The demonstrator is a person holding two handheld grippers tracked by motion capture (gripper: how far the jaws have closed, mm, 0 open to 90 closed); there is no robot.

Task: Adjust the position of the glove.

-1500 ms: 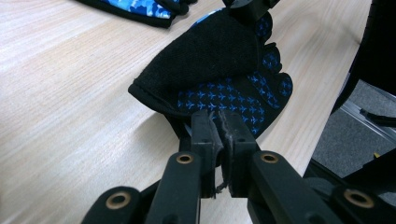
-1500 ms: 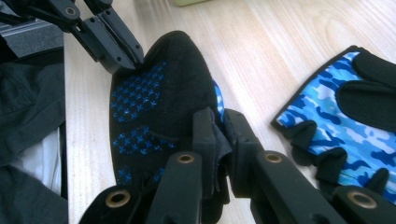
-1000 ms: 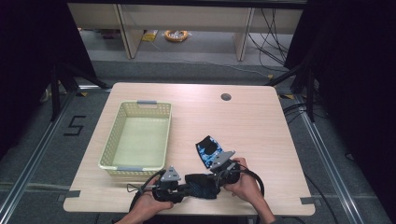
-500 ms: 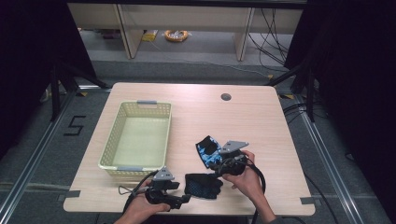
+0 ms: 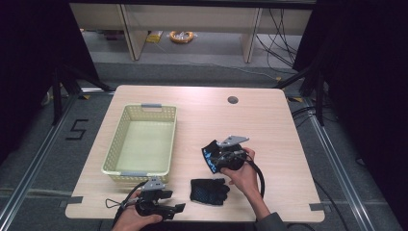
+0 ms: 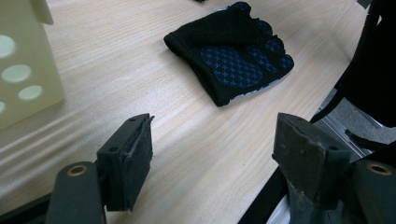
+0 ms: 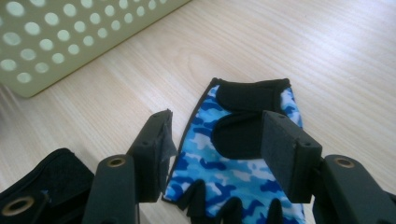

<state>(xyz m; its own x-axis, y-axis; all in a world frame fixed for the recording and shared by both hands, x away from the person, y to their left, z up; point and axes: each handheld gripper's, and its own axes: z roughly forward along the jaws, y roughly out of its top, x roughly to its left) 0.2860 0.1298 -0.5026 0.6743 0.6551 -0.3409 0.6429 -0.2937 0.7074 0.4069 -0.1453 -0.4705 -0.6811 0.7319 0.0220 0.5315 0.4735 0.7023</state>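
Two fingerless gloves lie on the wooden table (image 5: 269,120), near its front edge. The blue camouflage glove (image 7: 243,158) lies flat just under the right gripper (image 7: 212,154), whose jaws have just been closing yet stand spread above the cloth, pinching nothing. The black glove (image 6: 233,56), folded over itself with a blue dotted grip palm, rests apart in front of the left gripper (image 6: 212,154), whose jaws have just been opening and hold nothing.

The risk, as I judge it, is a poor bite: the camouflage glove is thin, limp fabric lying flat, so the pads may slide over it or catch a single layer, letting it sag and slip on the way up. The black glove sits close to the table edge and a nudge could push it off.

The pale perforated plastic basket (image 5: 144,139), rigid and rectangular, stands empty to the left.
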